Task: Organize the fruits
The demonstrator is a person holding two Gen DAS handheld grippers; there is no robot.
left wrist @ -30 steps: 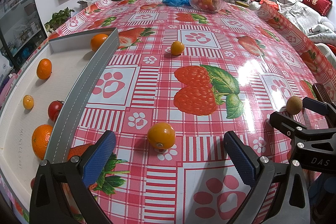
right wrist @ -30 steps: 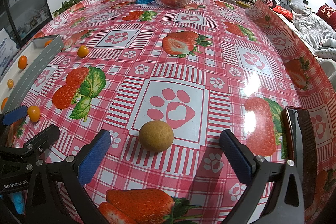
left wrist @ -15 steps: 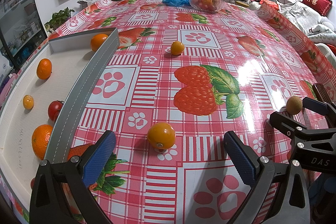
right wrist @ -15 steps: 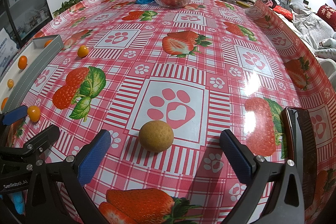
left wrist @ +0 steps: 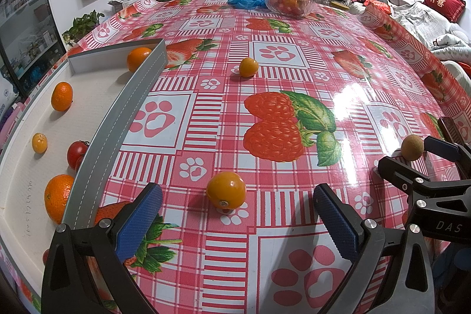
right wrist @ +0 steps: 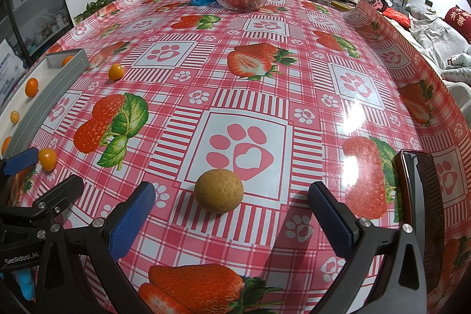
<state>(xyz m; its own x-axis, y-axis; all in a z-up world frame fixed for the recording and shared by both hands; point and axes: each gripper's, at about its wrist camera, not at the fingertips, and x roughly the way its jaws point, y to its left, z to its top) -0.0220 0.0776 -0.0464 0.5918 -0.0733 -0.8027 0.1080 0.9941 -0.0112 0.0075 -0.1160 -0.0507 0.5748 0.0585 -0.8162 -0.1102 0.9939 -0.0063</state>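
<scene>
Partway: several fruits already in tray [left wrist: 112, 119] at table's left edge; orange fruit [left wrist: 226, 189], brown fruit [right wrist: 219, 191], far one [left wrist: 248, 67] still loose; left gripper [left wrist: 235, 214], right gripper [right wrist: 232, 211] both spread, empty.

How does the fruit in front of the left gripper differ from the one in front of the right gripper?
The orange fruit is glossy and bright, with a small dark stem spot; the brown fruit is matte, tan and plain. The orange fruit lies near the grey tray; the brown fruit sits farther away, by a paw print. Both are round, lie loose on the tablecloth and sit between open jaws, ungripped.
</scene>
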